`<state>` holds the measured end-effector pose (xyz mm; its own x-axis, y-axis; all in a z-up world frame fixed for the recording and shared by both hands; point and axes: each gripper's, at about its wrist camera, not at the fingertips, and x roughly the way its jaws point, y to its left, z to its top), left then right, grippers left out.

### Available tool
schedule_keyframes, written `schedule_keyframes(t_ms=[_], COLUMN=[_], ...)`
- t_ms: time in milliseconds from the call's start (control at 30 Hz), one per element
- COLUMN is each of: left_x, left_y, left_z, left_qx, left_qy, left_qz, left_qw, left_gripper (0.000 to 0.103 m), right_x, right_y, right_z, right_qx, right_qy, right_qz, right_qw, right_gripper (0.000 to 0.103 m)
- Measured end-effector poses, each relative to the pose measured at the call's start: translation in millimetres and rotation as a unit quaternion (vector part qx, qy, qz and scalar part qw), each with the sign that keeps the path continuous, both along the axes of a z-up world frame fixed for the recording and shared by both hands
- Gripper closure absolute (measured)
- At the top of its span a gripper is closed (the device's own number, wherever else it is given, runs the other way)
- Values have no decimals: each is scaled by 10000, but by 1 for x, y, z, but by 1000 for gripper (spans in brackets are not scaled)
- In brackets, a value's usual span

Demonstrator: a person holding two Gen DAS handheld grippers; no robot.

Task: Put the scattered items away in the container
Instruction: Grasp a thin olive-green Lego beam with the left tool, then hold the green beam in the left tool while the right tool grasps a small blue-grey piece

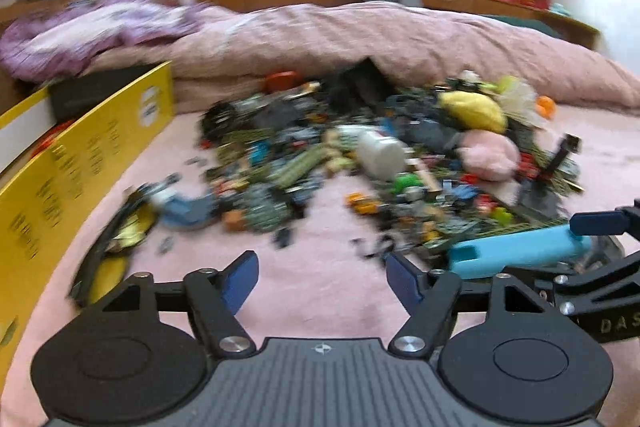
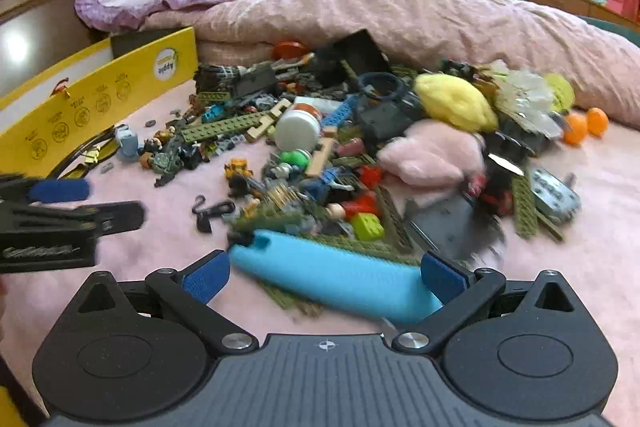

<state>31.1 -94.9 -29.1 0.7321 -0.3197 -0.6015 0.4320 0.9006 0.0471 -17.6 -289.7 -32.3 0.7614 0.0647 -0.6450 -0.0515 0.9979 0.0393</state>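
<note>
While toys (image 2: 320, 147) lie on the bed (image 2: 168, 239), the yellow box (image 2: 100, 99) holds something red. The right gripper (image 2: 324, 277) has its jaws around a blue case (image 2: 340, 275). The left gripper (image 1: 322, 277) has open, empty jaws.

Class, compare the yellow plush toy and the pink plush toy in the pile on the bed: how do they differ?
The yellow plush toy is bright yellow; the pink plush toy is pale pink, close to the bedsheet's colour. The yellow one lies farther back in the pile, towards the duvet; the pink one lies in front of it, nearer the camera. Both are soft, rounded and rest on top of the small bricks.
</note>
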Motion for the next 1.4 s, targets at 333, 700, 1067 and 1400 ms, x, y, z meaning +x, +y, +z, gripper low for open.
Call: schedule_keyframes(t_ms=[333, 700, 1067, 1400], left_x=[13, 19, 12, 10], left_y=[-40, -62, -39, 6], left_z=[-19, -13, -12, -1], left_qx=[-127, -344, -264, -261], left_qy=[250, 306, 349, 413], left_qz=[-778, -1024, -463, -19], left_qw=[9966, 9937, 9980, 9988], left_gripper=[45, 55, 87, 87], right_x=[-17, -8, 1, 58], right_y=[-8, -26, -29, -8], right_z=[2, 7, 7, -3], right_qx=[-98, 197, 242, 357], right_qy=[32, -20, -4, -106], right_qz=[323, 306, 575, 818], right_qw=[9994, 9993, 9980, 9960], right_gripper=[0, 14, 33, 61])
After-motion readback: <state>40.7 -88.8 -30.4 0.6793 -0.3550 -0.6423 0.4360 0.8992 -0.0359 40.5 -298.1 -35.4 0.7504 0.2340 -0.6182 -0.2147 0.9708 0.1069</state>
